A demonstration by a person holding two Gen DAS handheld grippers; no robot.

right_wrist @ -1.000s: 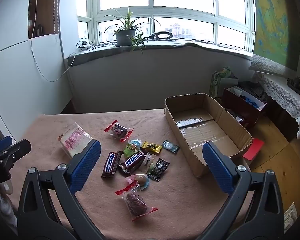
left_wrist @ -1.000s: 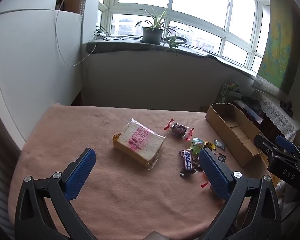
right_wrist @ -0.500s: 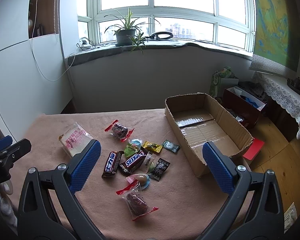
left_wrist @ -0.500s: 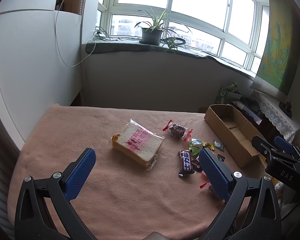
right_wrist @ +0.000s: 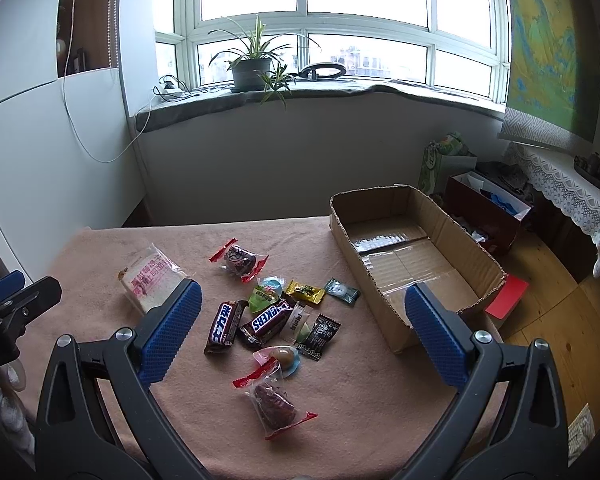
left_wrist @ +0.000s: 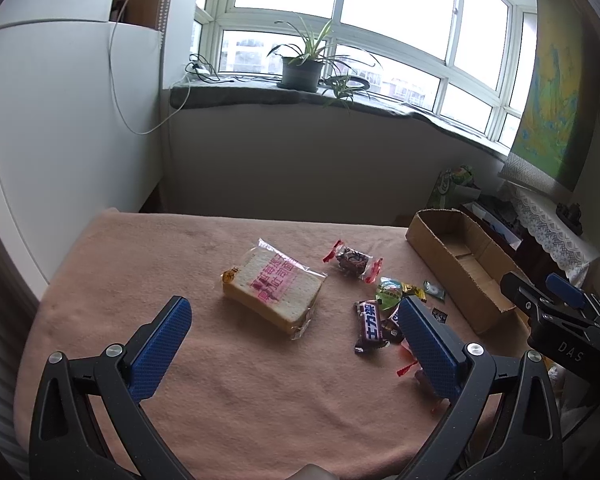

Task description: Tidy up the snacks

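Note:
A wrapped bread slice (left_wrist: 274,288) lies mid-table on the pink cloth; it also shows in the right wrist view (right_wrist: 150,278). Right of it lie small snacks: a red-ended cake pack (right_wrist: 240,259), two chocolate bars (right_wrist: 224,322) (right_wrist: 267,320), several sweets, and another red-ended pack (right_wrist: 274,400) nearest me. An empty cardboard box (right_wrist: 452,248) stands at the table's right edge. My left gripper (left_wrist: 294,346) is open and empty above the near table, in front of the bread. My right gripper (right_wrist: 300,332) is open and empty over the snack pile.
The table (left_wrist: 140,264) is covered by the pink cloth, with a white wall panel on the left and a windowsill with a plant (right_wrist: 256,64) behind. Bags and a lace-covered cabinet (right_wrist: 560,200) stand on the floor to the right.
Both grippers have drifted slightly; the views shifted a little. No snack has moved and both stay open.

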